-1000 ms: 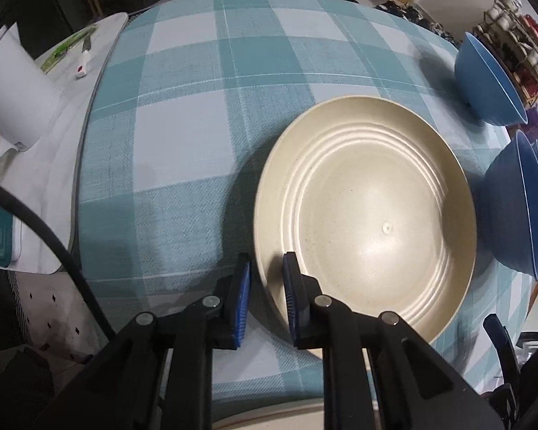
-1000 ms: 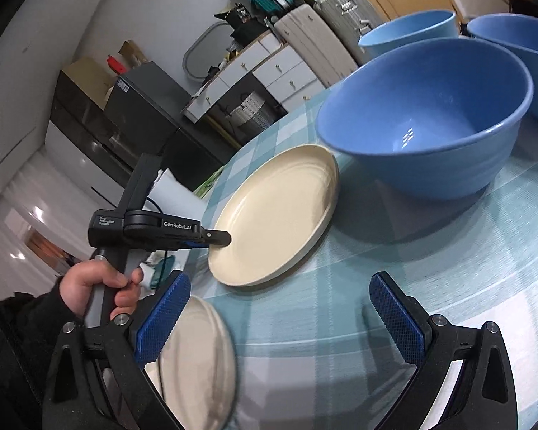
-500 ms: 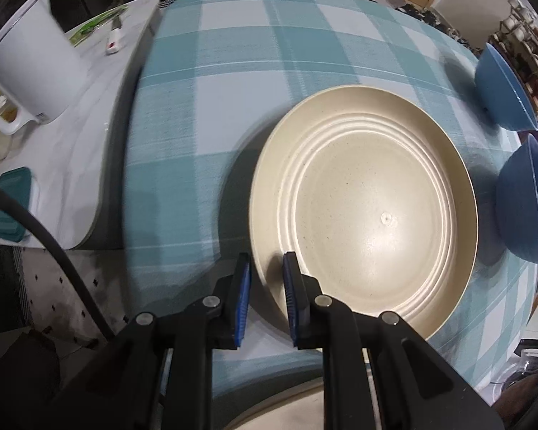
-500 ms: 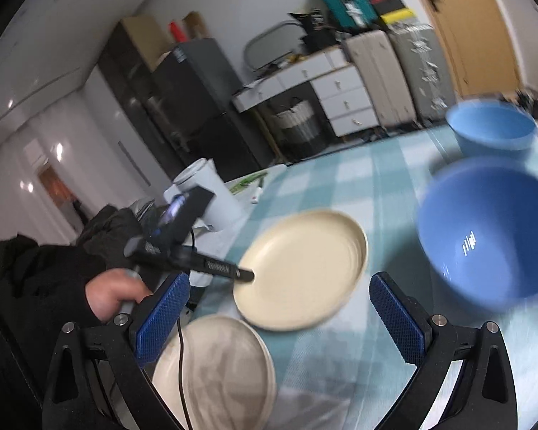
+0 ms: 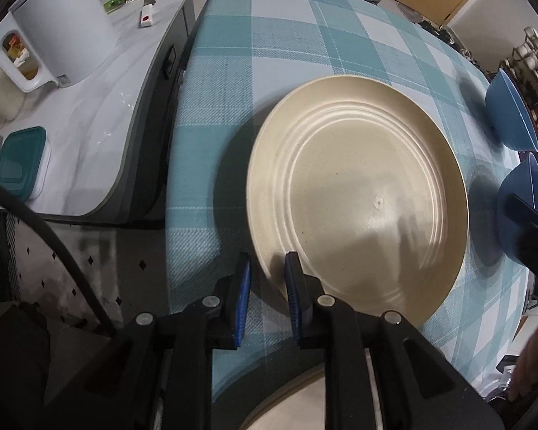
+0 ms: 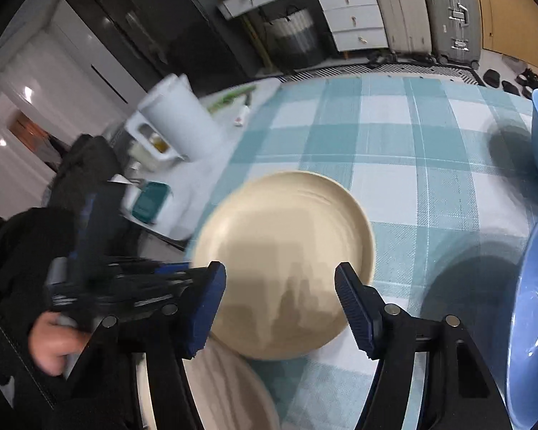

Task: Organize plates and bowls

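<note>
My left gripper [image 5: 268, 272] is shut on the near rim of a cream plate [image 5: 358, 193], which lies over the checked tablecloth [image 5: 269, 53]. A hand [image 6: 53, 344] holds that gripper at the left of the right wrist view. The right gripper [image 6: 280, 279] hovers over the same plate [image 6: 287, 236]. Its jaws are closing and nothing is pressed between the pads. A second cream plate [image 6: 233, 387] lies at the near table edge. Two blue bowls [image 5: 513, 114] [image 5: 523, 193] stand on the right.
A marble side counter [image 5: 118, 107] adjoins the table on the left. It carries a white jug [image 5: 61, 28] and a teal-lidded box [image 5: 18, 161]. A rack of jars [image 5: 534, 71] stands beyond the bowls. Drawers and suitcases [image 6: 448, 10] line the far wall.
My left gripper has carried the cream plate leftward toward the table edge and counter. The right gripper swung away from the blue bowl to above the plate, and its jaws narrowed.
</note>
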Demonstrator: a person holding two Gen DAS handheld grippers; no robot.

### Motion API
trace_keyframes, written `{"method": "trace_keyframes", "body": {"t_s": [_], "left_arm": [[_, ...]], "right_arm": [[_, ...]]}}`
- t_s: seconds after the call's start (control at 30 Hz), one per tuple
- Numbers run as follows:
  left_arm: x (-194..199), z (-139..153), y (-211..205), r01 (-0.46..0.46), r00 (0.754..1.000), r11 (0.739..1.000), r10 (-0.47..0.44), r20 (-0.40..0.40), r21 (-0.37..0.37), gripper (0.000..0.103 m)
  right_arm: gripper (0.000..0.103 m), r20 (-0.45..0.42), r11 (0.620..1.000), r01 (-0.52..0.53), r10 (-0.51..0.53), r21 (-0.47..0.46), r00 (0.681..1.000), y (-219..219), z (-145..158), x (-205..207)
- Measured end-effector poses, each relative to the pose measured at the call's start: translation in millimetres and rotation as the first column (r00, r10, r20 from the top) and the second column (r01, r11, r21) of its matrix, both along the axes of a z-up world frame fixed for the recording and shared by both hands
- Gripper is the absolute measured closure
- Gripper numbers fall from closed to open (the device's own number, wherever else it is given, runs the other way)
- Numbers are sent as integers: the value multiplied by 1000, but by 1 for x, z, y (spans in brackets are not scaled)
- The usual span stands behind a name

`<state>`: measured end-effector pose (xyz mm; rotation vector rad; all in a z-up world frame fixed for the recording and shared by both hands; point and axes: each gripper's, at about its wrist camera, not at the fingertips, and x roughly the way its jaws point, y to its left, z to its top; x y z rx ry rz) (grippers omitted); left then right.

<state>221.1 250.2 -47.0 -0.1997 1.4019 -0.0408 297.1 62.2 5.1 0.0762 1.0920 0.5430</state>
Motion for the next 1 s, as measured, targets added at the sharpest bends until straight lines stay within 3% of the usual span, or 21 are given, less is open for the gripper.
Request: {"method": "trace_keyframes", "body": {"t_s": [0.13,0.3,0.37,0.43,0.53,0.63,0.73,0.87,0.93,1.0], "left_arm": [[-3,-1,4,-6,1000,1000,6,-2,-8,85],[-3,-1,4,4,1000,1000,-4,-1,-5,84],[-4,-1,4,-1,1000,1000,1,2,-11,84],[-4,-1,6,-5,1000,1000,5,3,-16,84],[-5,-2,7,-5,1000,1000,5,2,-16,84],[-5,-2,6,-2,1000,1000,2,1,-6,84],[-6,-3,5,-4,1000,1000,4,2,-5,83],[-6,-2,5,-19,1000,1000,19,0,-12,82],[-6,-2,5,-20,1000,1000,20,2,-10,82],[-7,-2,6,-25,1000,1000,25,3,-12,82]], "right_arm": [[37,25,997,64,-63,-34,998,-7,-12,9],[38,-54,999,18,-19,-31,998,1,-35,23],[48,-58,999,28,-29,-27,998,2,-41,28],[49,-60,999,24,-26,-37,998,4,-45,30],[54,-34,998,29,-31,-58,999,4,-43,27],[54,8,998,58,-58,-16,998,-3,-32,23],[54,46,994,73,-70,-76,997,-2,-31,26],[54,-47,988,65,-73,-142,996,2,-54,38],[55,-117,990,59,-73,-126,990,1,-67,42],[63,-103,993,69,-78,-94,992,-1,-66,41]]}}
